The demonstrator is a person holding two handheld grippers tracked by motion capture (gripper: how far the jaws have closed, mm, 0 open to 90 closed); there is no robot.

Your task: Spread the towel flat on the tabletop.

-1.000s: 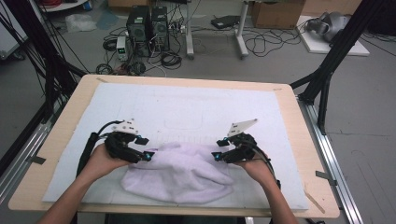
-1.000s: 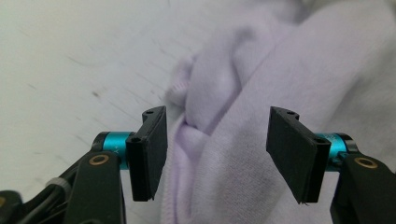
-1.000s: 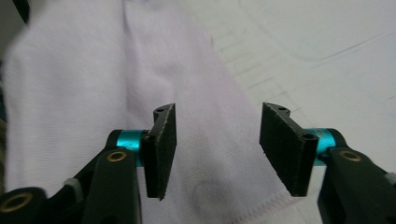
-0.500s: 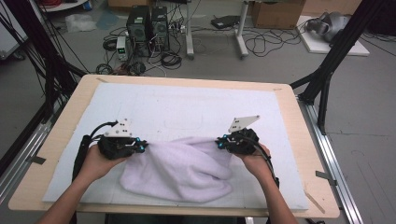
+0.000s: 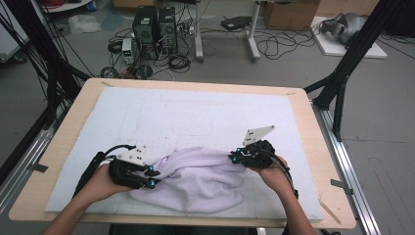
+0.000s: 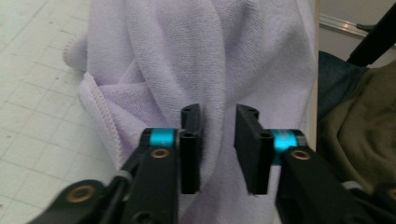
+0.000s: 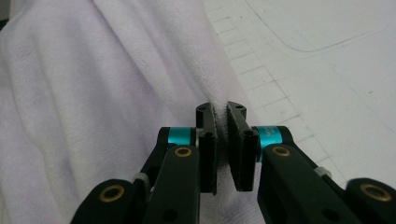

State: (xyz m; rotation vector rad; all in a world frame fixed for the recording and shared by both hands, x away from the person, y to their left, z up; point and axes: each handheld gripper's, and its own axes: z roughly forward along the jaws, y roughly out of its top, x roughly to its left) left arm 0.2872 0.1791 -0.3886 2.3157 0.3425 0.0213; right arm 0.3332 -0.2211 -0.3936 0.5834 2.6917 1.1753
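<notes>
Right gripper pinched lilac towel edge, lower centre, to lift it | left gripper jaws just reopened, cloth loose between, regrasping likely

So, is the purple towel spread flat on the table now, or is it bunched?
Bunched. The towel lies in a rumpled heap with deep folds, and the right gripper pinches one edge of it.
</notes>
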